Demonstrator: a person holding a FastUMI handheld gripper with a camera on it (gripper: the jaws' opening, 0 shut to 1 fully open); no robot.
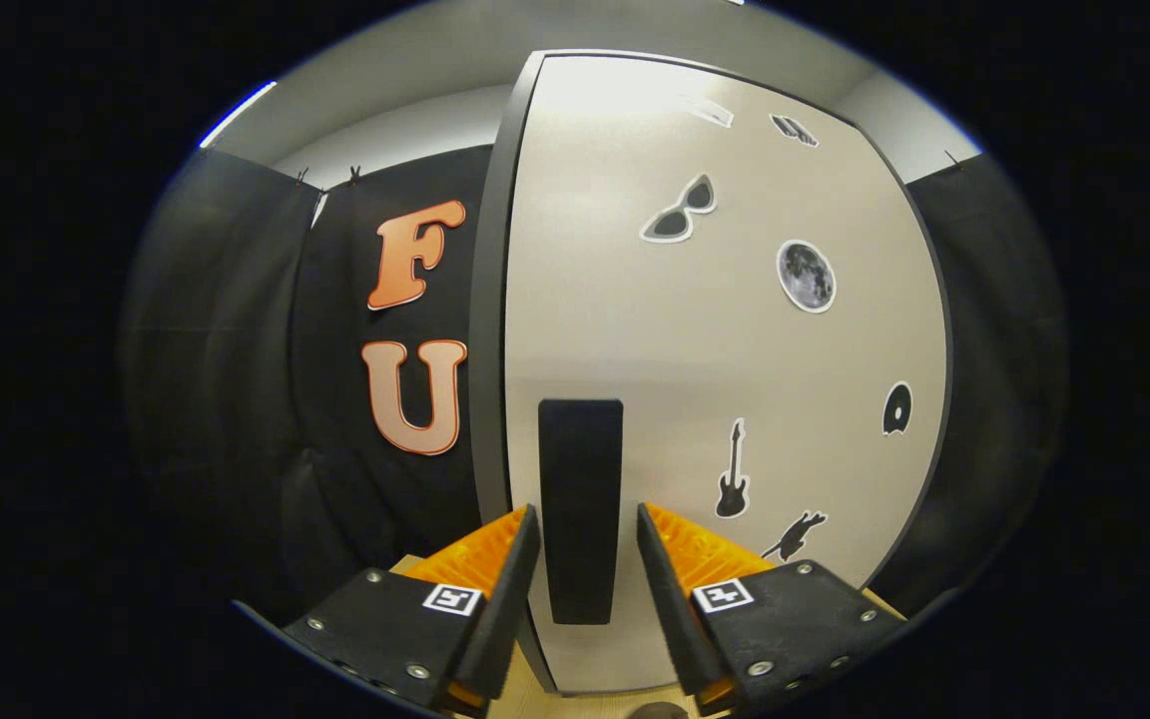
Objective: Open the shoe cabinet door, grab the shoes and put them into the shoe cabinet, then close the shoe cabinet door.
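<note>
Fingers stand apart, one on each side of the single black handle on the one pale shoe cabinet door, not pressing it. Six stickers dot the door. Wooden desk below; black cloth wall behind.

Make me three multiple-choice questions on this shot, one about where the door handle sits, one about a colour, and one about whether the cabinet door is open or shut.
1. Where is the black handle relative to the gripper?
A. between its fingers
B. far beyond them
C. off to one side

2. What colour is the cabinet door?
A. red
B. pale grey
C. blue

3. What state is the door in?
A. wide open
B. removed
C. closed

Answers:
1 A, the handle stands in the gap, a finger on each side.
2 B, the panel is pale grey with a dark edge and black stickers such as the guitar.
3 C, the door fills its frame and no interior shows; the fingers are apart, not pressing the handle.
</note>
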